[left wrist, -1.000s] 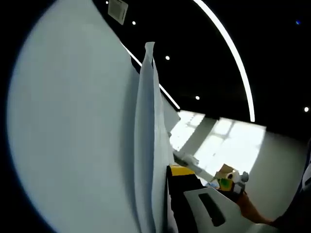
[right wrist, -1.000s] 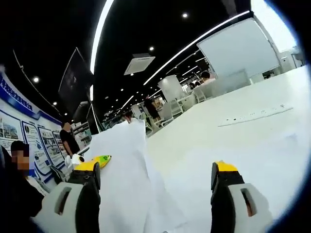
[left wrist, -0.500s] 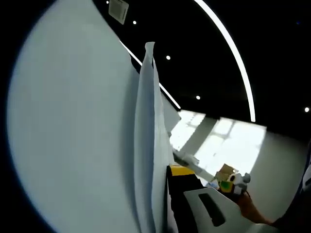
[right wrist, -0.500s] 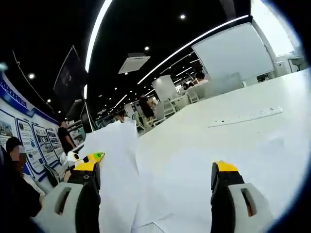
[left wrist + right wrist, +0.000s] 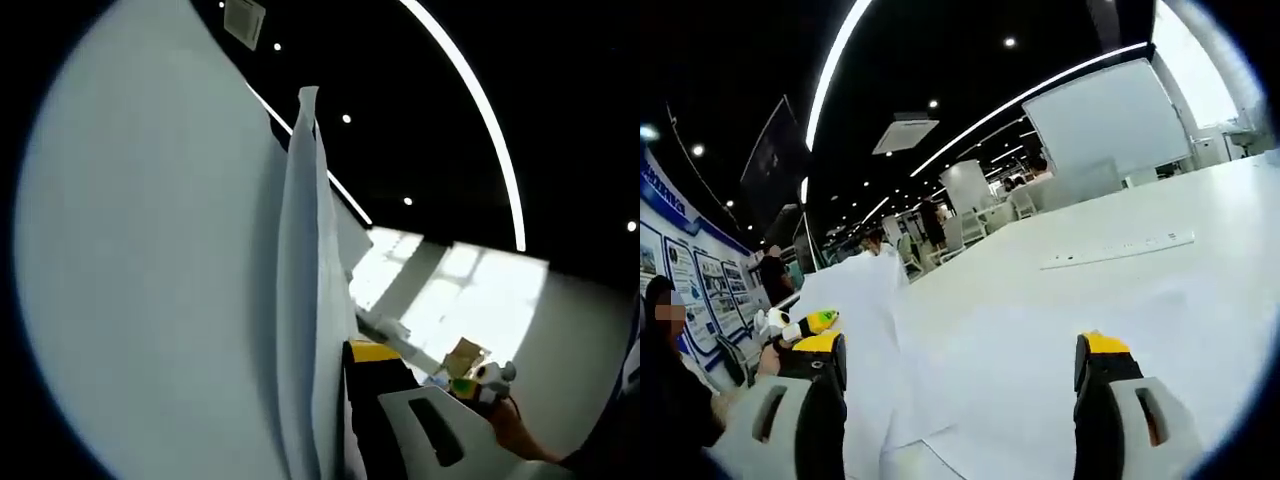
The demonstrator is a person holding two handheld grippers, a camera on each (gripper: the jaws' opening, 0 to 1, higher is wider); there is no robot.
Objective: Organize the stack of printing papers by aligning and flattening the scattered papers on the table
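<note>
left gripper view, left gripper [image 5: 335,420] clamping papers [image 5: 300,300], right gripper [image 5: 960,400] jaws apart

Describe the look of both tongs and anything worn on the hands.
The right tongs have two black jaws with yellow tips, set in pale grey slotted bodies. The left tongs show one matching black jaw, yellow-tipped, on a white slotted body. Whether the hands wear anything cannot be told.

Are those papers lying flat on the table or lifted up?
Lifted. The papers stand on edge in the left gripper; the other view shows them rising above the table.
</note>
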